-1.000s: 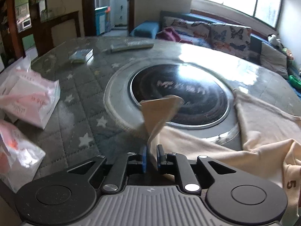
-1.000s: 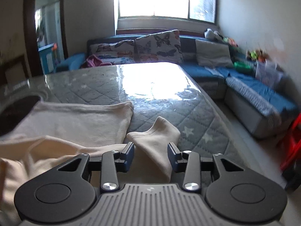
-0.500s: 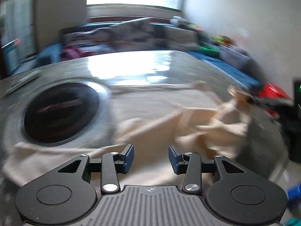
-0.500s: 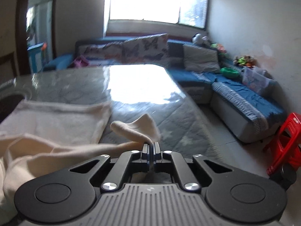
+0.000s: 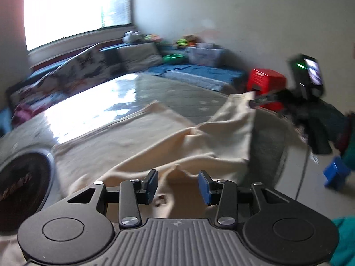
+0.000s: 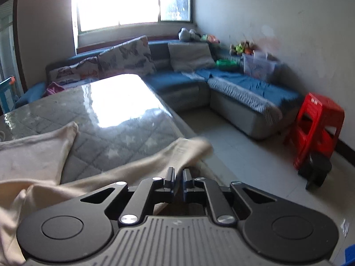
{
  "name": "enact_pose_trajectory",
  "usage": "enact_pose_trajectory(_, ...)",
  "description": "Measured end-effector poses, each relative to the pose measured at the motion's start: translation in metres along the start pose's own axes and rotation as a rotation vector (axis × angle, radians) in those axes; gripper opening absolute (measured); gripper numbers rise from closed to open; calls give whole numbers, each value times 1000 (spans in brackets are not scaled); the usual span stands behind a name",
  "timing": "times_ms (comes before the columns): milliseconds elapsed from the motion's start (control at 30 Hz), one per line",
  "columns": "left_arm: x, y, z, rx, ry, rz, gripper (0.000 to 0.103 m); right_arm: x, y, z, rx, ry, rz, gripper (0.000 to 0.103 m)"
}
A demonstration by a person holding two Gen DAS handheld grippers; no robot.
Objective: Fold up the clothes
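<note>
A cream garment (image 5: 155, 137) lies rumpled across the grey quilted table (image 5: 124, 95). My left gripper (image 5: 178, 186) stands open low over its near folds, with cloth under the gap and nothing pinched. In the right wrist view my right gripper (image 6: 178, 177) is shut on one sleeve (image 6: 188, 148), which is lifted and stretched toward the table's right edge. The rest of the garment (image 6: 33, 153) trails off to the left. The left wrist view shows that right gripper (image 5: 253, 102) at the far right, with the sleeve end raised off the table.
A dark round hob (image 5: 20, 184) is set into the table at the left. A blue sofa (image 6: 244, 88) with cushions runs along the window and wall. A red plastic stool (image 6: 317, 124) stands on the tiled floor to the right. A small blue object (image 5: 335, 175) is by the floor.
My left gripper let go of the sleeve tip that it held, opened, and swung right across the garment. My right gripper closed on the other sleeve and drew it up and toward the table edge.
</note>
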State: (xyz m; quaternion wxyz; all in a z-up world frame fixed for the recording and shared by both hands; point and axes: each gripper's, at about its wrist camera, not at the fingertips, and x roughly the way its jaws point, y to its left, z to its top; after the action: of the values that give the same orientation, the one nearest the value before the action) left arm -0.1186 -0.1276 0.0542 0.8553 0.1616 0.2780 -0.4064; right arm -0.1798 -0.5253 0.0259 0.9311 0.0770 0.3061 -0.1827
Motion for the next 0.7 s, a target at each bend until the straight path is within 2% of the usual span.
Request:
enact_pose_trajectory(100, 9, -6, 0, 60, 20, 4, 43, 0, -2, -2, 5, 3, 8, 10)
enact_pose_trajectory(167, 13, -6, 1, 68, 34, -6, 43, -2, -2, -1, 7, 0, 9, 23)
enact_pose_trajectory(233, 16, -5, 2, 65, 45, -27, 42, -3, -2, -1, 10, -4, 11, 25)
enact_pose_trajectory(367, 17, -4, 3, -4, 78, -101, 42, -3, -1, 1, 16, -10, 18, 25)
enact_pose_trajectory(500, 19, -2, 4, -132, 115, -176, 42, -6, 3, 0, 15, -14, 31, 27)
enact_pose_trajectory(600, 25, -4, 6, -180, 133, -173, 42, -5, 5, 0, 10, -13, 39, 30)
enact_pose_trajectory(667, 32, -4, 6, -206, 139, -164, 33, -3, 6, 0, 9, -9, 40, 31)
enact_pose_trajectory(700, 35, -5, 6, -217, 142, -172, 24, -2, 6, -1, 8, -5, 44, 32)
